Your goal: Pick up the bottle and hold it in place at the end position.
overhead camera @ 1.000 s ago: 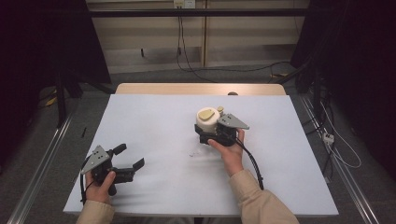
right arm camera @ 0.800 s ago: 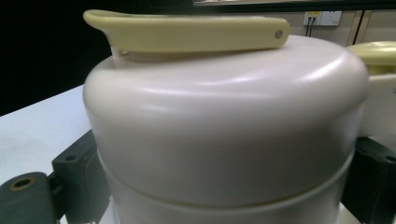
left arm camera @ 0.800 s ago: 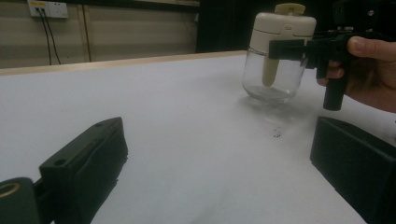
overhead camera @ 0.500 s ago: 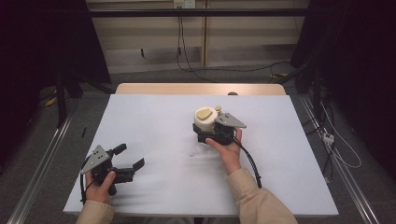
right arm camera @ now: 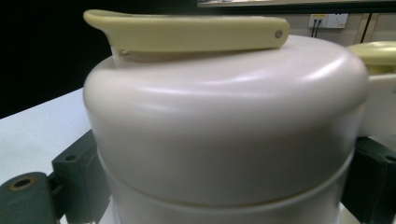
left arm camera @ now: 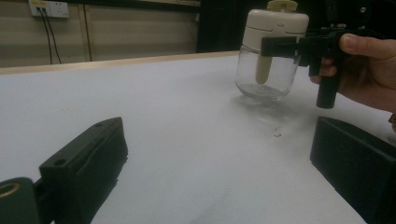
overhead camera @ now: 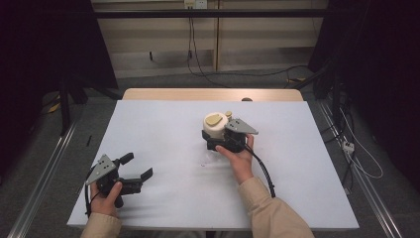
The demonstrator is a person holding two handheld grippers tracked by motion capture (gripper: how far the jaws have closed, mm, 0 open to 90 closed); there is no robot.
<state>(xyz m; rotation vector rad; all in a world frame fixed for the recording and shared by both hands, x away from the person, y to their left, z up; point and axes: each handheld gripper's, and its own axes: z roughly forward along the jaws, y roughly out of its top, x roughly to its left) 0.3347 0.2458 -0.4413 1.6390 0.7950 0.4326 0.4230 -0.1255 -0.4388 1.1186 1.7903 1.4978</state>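
Note:
A jar with a clear glass body and a cream lid (overhead camera: 214,126) is near the table's middle, and my right gripper (overhead camera: 215,139) is shut on it just under the lid. The lid carries a pale yellow flap (right arm camera: 187,32) and a small knob (overhead camera: 228,114). In the left gripper view the jar (left arm camera: 268,70) shows at the upper right, a yellow stick inside the glass, its base at or just above the table. The cream lid (right arm camera: 224,121) sits between the right gripper (right arm camera: 224,186) jaws. My left gripper (overhead camera: 138,166) rests open at the front left, nothing between its jaws (left arm camera: 219,177).
A white sheet (overhead camera: 163,129) covers the table, with a wooden strip (overhead camera: 208,94) along the far edge. A small dark speck (left arm camera: 278,134) lies on the sheet in front of the jar. Cables and metal rails run on the floor around the table.
My right gripper and the jar have drifted slightly to the left. The left gripper has stayed put.

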